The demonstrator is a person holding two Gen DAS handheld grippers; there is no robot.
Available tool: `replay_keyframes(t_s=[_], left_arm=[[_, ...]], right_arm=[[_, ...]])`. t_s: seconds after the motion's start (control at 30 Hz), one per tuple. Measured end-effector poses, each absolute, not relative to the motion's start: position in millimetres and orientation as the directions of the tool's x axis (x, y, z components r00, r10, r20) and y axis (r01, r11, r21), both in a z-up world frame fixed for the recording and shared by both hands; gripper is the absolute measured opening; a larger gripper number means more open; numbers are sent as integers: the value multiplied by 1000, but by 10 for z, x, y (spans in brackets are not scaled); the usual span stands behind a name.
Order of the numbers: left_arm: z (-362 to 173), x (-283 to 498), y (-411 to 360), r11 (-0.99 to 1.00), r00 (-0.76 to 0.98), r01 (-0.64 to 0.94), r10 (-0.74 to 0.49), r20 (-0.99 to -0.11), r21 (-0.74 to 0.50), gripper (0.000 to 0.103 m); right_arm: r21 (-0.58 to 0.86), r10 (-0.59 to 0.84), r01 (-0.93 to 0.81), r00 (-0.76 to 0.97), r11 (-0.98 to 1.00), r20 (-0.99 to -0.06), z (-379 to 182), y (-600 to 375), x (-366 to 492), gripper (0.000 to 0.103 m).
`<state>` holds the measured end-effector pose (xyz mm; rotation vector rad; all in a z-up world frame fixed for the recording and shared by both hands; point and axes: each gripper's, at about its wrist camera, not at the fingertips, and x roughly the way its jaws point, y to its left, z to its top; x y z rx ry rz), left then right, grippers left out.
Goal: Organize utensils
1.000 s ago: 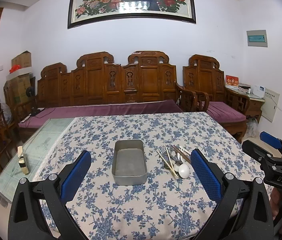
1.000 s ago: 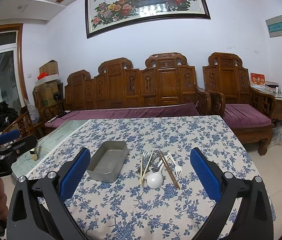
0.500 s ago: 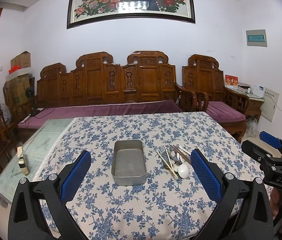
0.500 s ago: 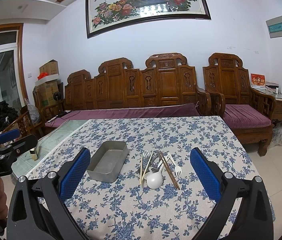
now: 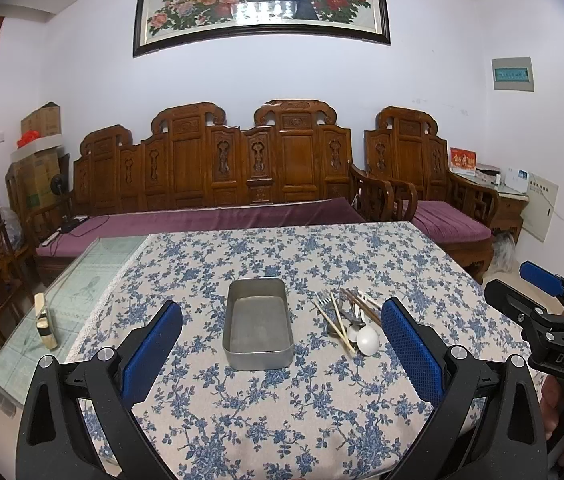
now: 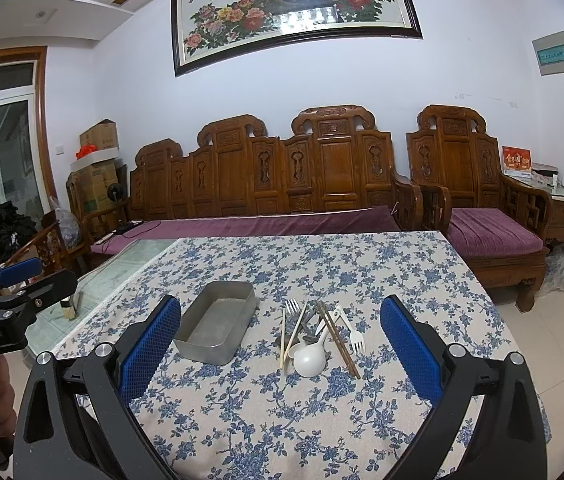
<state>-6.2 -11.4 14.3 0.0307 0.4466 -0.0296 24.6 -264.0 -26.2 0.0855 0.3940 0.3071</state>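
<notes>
An empty rectangular metal tray [image 5: 258,326] [image 6: 218,326] sits on the floral tablecloth [image 5: 282,400]. Right of it lies a pile of utensils [image 5: 347,316] [image 6: 315,332]: a white spoon [image 6: 309,358], a metal fork [image 6: 293,307], a white plastic fork [image 6: 355,338], pale and dark chopsticks. My left gripper [image 5: 282,350] is open and empty, held above the near table edge, short of the tray. My right gripper [image 6: 282,350] is open and empty, short of the utensil pile. Each gripper shows at the edge of the other's view [image 5: 553,320] [image 6: 10,296].
The cloth leaves a strip of glass tabletop [image 5: 62,304] bare on the left, with a small gold and white object [image 5: 44,326] on it. A carved wooden sofa [image 5: 218,184] with purple cushions stands behind the table, an armchair [image 6: 477,208] at the right.
Both views have hardly shifted; the grippers stay open and nothing on the table has moved.
</notes>
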Motion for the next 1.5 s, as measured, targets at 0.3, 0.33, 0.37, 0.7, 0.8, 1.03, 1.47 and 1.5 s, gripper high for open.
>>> replay_keyframes(t_s=[0.3,0.33,0.37,0.7,0.8,1.03,1.47,1.5], left_arm=[[-36,76,-64,999,877,39,-27,-479,14,97],[-73,100,-66,999,873,39,-28,-487,14,97],[-100,126,-67,999,869,41,-29,-495,14,97],[-434,493,-145,997,819,79,-58,-571,13,97],[-508,598,-184,995,806,99,-71,-587,17,97],[-653,896,-301,988,769,156,-124,-628,-4,96],[-1046,1413,-533,977,680,210,-171,-713,-34,88],[-1096,1459,-561,977,671,211,-168,-723,-31,87]], right_arm=[[155,321,-282,865,947,-386,-402,-2635,358,100],[157,324,-284,863,946,-388,-434,-2637,381,100],[158,330,-290,859,944,-393,-468,-2634,412,100],[142,351,-322,821,936,-451,-784,-2605,839,77],[126,348,-328,814,936,-465,-847,-2610,999,71],[103,343,-342,782,934,-521,-1036,-2666,1474,53],[82,355,-399,684,913,-637,-1649,-2789,2363,33],[84,355,-401,671,912,-651,-1733,-2803,2435,31]])
